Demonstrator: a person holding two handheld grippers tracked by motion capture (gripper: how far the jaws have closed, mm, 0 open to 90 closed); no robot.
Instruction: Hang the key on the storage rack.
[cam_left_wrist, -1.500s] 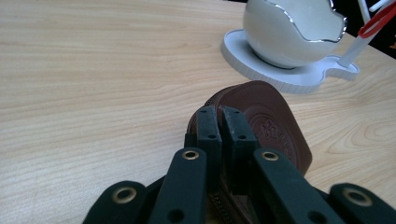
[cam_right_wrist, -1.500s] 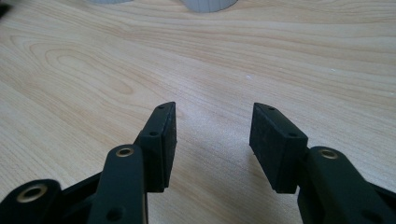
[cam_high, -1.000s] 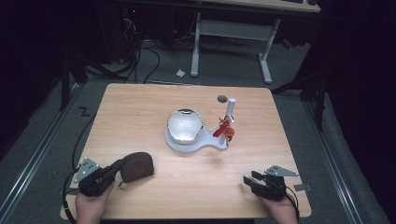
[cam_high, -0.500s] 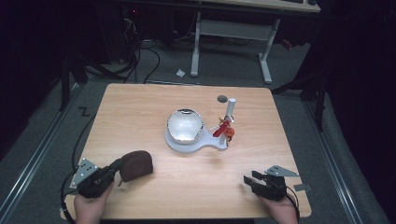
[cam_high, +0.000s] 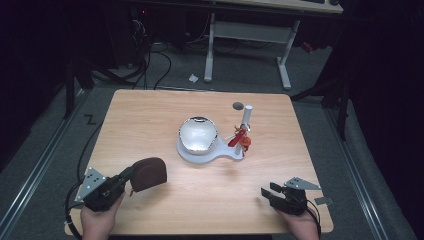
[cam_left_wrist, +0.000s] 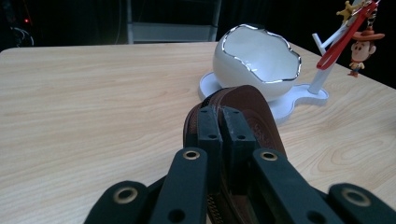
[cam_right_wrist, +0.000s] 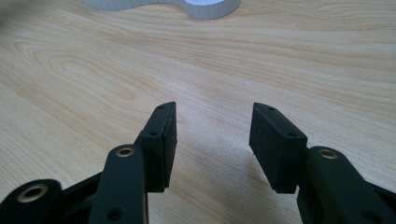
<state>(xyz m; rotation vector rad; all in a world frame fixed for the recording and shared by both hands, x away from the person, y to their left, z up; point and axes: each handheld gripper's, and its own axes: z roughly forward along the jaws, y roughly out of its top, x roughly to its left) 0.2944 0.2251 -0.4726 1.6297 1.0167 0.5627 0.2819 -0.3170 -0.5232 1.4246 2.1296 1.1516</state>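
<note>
A brown leather zip pouch (cam_high: 148, 171) sits near the table's front left, and my left gripper (cam_high: 128, 176) is shut on its near edge. In the left gripper view the black pads (cam_left_wrist: 208, 126) pinch the pouch (cam_left_wrist: 256, 105) at its zipper seam. My right gripper (cam_high: 266, 193) rests at the front right, open, with bare wood between its jaws (cam_right_wrist: 212, 126). At mid-table stands a white broken-egg bowl (cam_high: 198, 134) with a silver rim (cam_left_wrist: 258, 60) on a white base (cam_high: 222, 153).
A white post (cam_high: 246, 118) rises from the base's right end and carries a red strap with a small cowboy figure (cam_left_wrist: 362, 45). A dark round spot (cam_high: 238, 106) lies behind it on the table. The base's near edge (cam_right_wrist: 205, 7) lies ahead of my right gripper.
</note>
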